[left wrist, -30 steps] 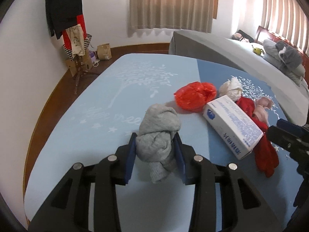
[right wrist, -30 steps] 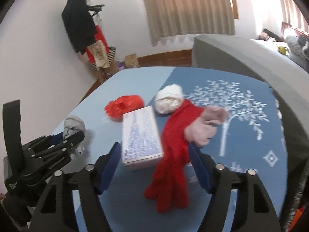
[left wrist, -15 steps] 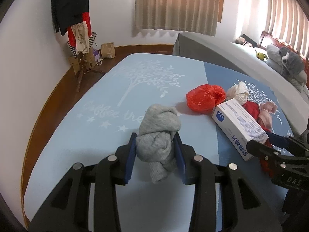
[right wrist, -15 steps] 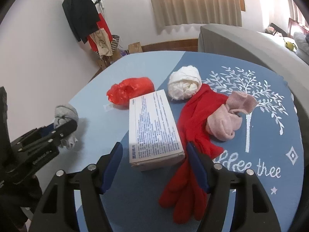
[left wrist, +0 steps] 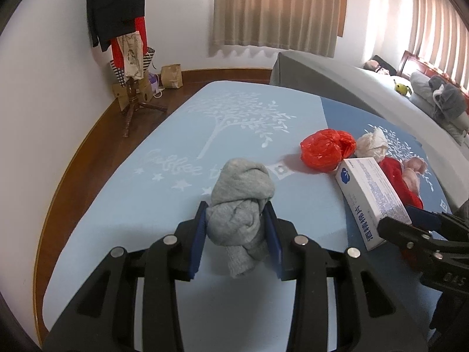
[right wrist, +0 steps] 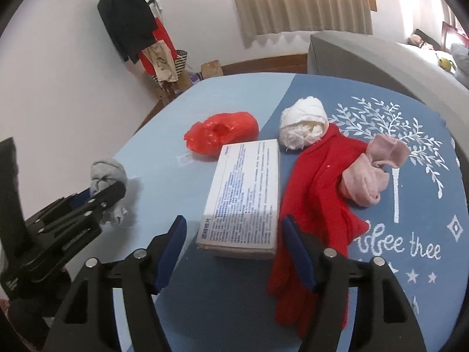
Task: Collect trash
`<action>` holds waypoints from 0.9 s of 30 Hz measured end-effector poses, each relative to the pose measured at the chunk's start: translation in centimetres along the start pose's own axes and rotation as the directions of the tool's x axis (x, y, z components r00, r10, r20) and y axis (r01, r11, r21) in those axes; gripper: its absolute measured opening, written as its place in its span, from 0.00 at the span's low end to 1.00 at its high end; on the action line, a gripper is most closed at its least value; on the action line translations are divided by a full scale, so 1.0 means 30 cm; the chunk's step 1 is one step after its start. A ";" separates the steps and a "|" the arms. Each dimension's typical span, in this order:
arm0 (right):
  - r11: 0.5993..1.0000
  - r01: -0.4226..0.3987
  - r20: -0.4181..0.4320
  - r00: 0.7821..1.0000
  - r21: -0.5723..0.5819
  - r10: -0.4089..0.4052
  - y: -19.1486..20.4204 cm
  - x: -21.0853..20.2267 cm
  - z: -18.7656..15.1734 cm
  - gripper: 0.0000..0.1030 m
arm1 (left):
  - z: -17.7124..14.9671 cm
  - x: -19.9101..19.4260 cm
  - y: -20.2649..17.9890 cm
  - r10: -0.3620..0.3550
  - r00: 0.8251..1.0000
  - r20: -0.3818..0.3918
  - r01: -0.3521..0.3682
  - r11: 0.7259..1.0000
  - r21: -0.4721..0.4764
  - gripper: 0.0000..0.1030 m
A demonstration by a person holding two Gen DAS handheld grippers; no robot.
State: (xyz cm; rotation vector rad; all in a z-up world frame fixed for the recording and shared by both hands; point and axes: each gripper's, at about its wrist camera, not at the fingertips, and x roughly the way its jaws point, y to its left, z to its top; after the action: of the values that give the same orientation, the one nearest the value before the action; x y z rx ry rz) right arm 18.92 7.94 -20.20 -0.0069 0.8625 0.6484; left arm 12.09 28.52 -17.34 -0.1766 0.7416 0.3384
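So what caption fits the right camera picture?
Open right gripper lines up on the white box beside a red scarf.

Left claw (left wrist: 236,224) clamped (right claw (right wrist: 234,242) agape)

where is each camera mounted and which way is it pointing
Left wrist: sits on the left gripper, looking along its fingers across the blue cloth toward the curtains; jaws shut on the grey sock; the right gripper's tip enters at right.
Right wrist: sits on the right gripper, looking down and forward at the white box between its open fingers, with the red scarf beside the box; the left gripper shows at left.
Shared: both show the grey sock, white box, red plastic bag, white wad and coat rack.
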 end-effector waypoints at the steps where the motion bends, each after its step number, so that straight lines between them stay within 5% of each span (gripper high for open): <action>1: 1.000 0.007 0.001 1.000 -0.001 -0.007 0.003 0.003 0.000 0.68 | 0.002 0.001 0.004 0.001 1.000 -0.001 -0.001 1.000 -0.002 0.35; 13: 0.995 0.099 -0.027 0.995 -0.031 -0.100 0.038 0.122 0.025 0.69 | -0.002 0.004 0.024 0.003 1.000 -0.004 -0.003 1.000 -0.016 0.35; 16: 0.991 0.123 -0.025 0.992 -0.048 -0.125 0.049 0.124 0.025 0.60 | -0.001 0.004 0.030 0.002 1.000 -0.004 -0.003 1.000 -0.021 0.35; 27: 0.996 0.080 0.008 0.997 -0.040 -0.080 0.010 0.018 0.018 0.53 | -0.002 -0.026 0.013 -0.007 1.000 0.007 0.007 1.000 -0.010 0.35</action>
State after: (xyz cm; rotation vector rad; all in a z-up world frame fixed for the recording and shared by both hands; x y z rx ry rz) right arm 19.39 8.60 -20.14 -0.0753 0.8384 0.5906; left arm 11.37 28.66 -16.86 -0.1872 0.7325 0.3355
